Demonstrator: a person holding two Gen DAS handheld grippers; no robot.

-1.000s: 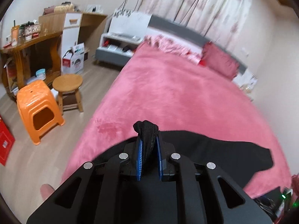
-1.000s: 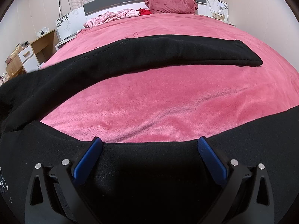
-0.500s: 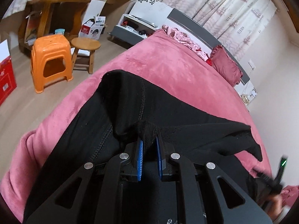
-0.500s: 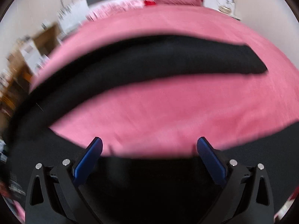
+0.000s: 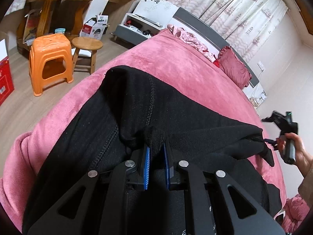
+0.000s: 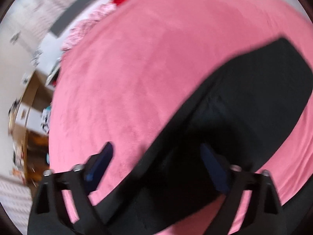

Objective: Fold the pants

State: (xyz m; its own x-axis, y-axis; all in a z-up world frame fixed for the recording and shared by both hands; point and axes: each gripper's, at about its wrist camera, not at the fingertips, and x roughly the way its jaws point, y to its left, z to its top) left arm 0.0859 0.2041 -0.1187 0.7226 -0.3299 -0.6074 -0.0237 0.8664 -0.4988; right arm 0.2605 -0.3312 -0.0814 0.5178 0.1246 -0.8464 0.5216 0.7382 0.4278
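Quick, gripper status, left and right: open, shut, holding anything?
Left gripper: shut on the black pants.
Right gripper: open, jaws have just been closing over the pants, pads not pressing on them.

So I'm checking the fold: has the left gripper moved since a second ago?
Yes. The left gripper, shut on the pants, has come down toward the bed; the orange stool now sits higher in view.

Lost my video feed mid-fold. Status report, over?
Left gripper shut on black pants, bunched fabric pinched. Right gripper open, jaws just closing, over a pant leg, not gripping. Pants spread on pink bed. Nothing in the way.
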